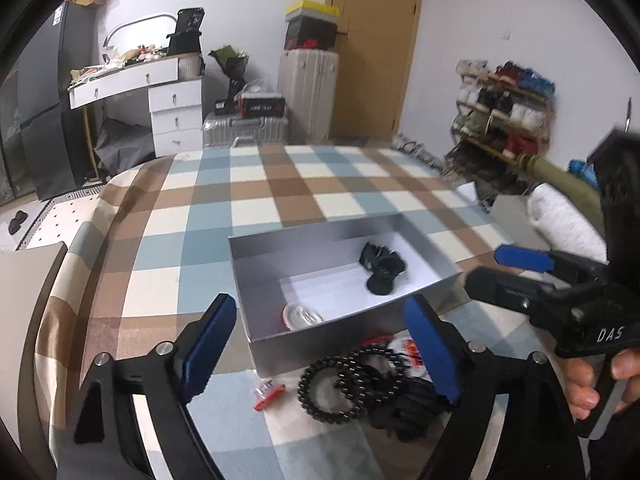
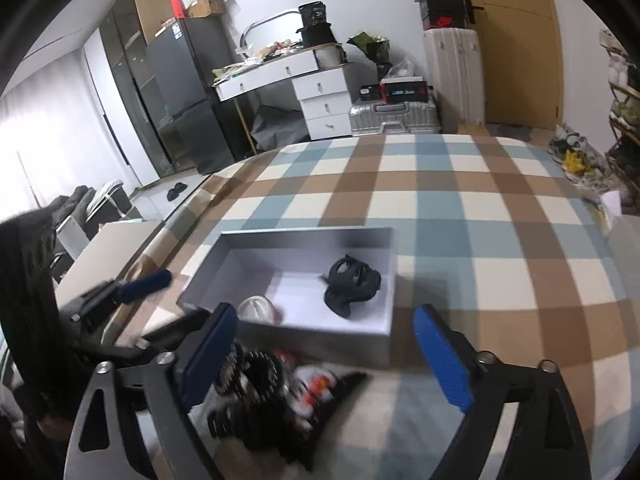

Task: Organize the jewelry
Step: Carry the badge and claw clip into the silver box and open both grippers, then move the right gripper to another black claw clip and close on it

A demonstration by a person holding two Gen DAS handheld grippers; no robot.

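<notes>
Two grippers hover over the checked tablecloth (image 1: 280,184), both with jaws spread wide and nothing between the pads. The left gripper (image 1: 324,344) points down at a loose pile lying just in front of the near wall of the grey box (image 1: 256,280). The right gripper (image 2: 332,356) is aimed at the same pile from the other side; in the left view it appears at the right edge, held by a hand (image 1: 600,380).

Location of the items. The bead bracelets (image 1: 344,388) lie coiled on the cloth, touching a black fabric piece (image 1: 404,412) and a small printed packet (image 1: 408,354). A red clip-like piece (image 1: 269,395) lies apart, to the left of the coils. Inside the box already rest a black lace-like piece (image 1: 380,270) and a round tin (image 1: 300,316).

Handling, as a judgement:
- Bead bracelets: light, limp, probably strung on elastic. Smooth beads may roll or slip between flat pads. Pinch across a doubled strand where several coils overlap, not across a single bead.
- Coils overlap the fabric piece; lifting one may drag the other. Expect tangling.
- Packet: thin and flat on soft cloth; take it by a raised edge.
- Red piece: small and rigid; its exact form cannot be told here.

Lift slowly; a hanging loop may catch the box rim.
</notes>
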